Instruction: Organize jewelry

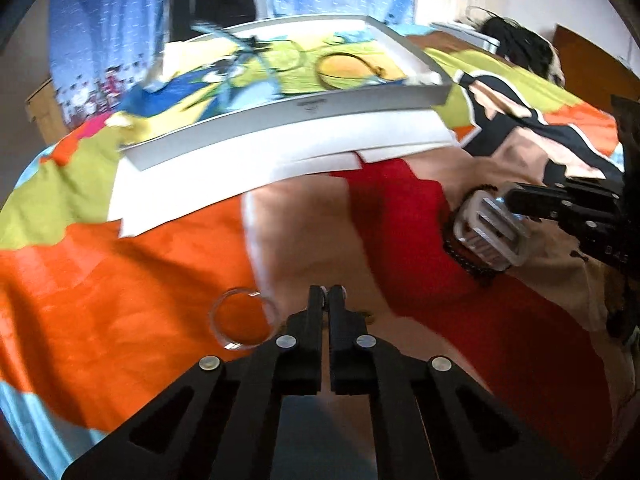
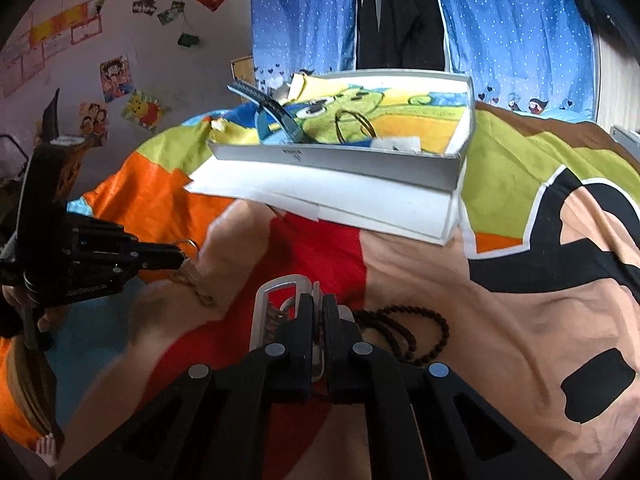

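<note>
A shallow white box (image 1: 304, 118) (image 2: 332, 160) lies on the colourful bedspread and holds a blue hair clip (image 2: 262, 110) and a thin hoop (image 2: 354, 124). My left gripper (image 1: 328, 292) (image 2: 182, 258) is shut, with a gold chain (image 2: 196, 284) hanging at its tip; a clear bangle (image 1: 244, 318) lies just to its left. My right gripper (image 2: 318, 300) (image 1: 510, 200) is shut on a clear square clip (image 2: 276, 308) (image 1: 490, 228), low over a black bead necklace (image 2: 408, 328) (image 1: 464, 256).
White flat sheets (image 2: 360, 200) lie under the box. The bedspread (image 1: 120, 300) covers the whole surface. Blue curtains (image 2: 304, 16) and dark hanging clothes (image 2: 400, 16) are behind. Posters (image 2: 116, 76) are on the left wall.
</note>
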The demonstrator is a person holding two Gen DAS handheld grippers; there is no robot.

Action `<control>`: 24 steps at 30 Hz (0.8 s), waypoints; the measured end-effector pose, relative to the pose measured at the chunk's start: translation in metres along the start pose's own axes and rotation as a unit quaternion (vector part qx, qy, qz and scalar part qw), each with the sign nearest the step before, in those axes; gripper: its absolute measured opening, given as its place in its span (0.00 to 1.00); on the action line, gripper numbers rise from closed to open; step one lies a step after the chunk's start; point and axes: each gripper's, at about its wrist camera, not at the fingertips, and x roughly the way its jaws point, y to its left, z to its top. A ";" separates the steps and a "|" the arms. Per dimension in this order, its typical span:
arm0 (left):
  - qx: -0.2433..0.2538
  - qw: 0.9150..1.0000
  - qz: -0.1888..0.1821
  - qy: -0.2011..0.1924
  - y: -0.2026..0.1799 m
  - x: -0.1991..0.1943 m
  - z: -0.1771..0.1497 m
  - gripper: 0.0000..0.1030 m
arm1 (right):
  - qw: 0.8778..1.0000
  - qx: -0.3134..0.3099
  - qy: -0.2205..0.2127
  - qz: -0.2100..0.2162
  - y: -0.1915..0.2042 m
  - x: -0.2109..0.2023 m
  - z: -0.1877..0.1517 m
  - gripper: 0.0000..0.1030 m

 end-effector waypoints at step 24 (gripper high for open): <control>-0.124 0.984 0.013 -0.125 0.062 -0.072 0.066 0.00 | 0.994 0.042 -0.099 0.015 0.009 0.010 0.089 0.05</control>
